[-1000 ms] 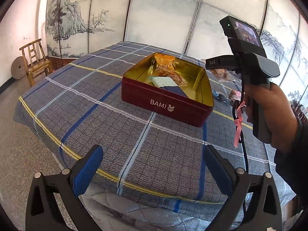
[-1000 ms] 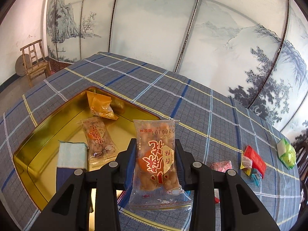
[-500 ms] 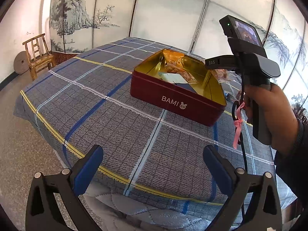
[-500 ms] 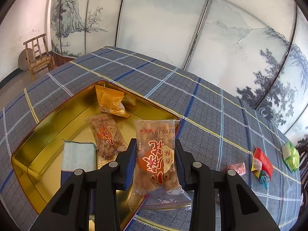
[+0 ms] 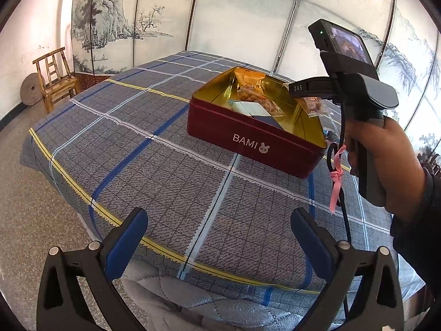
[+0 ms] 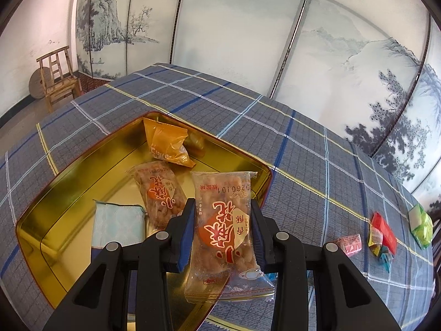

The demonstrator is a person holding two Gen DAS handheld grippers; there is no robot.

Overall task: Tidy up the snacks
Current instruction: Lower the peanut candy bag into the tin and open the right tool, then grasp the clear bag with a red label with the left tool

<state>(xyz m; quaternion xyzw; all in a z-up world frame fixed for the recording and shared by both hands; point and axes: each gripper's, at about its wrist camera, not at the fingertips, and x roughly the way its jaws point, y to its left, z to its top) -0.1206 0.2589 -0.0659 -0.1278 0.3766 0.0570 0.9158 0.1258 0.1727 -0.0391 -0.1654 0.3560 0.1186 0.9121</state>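
Right tongs [image 6: 222,229]: clenched on clear snack packet [image 6: 223,220], held above near-right corner of red tin [image 5: 248,138] | left tongs [image 5: 219,237]: spread wide, gripping nothing, over worktop [image 5: 154,171] edge | in tin: orange packet [image 6: 166,143], matching clear packet [image 6: 158,193], pale blue packet [image 6: 118,223] | loose sweets [image 6: 381,234] on worktop, right of tin

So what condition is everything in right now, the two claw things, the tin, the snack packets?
Left gripper: open, empty, above the table's near edge.
Right gripper: shut on a clear snack packet, above the tin.
Red tin: lidless, partly filled.
Orange packet: lying in the tin.
Loose candies: on the tablecloth, outside the tin.
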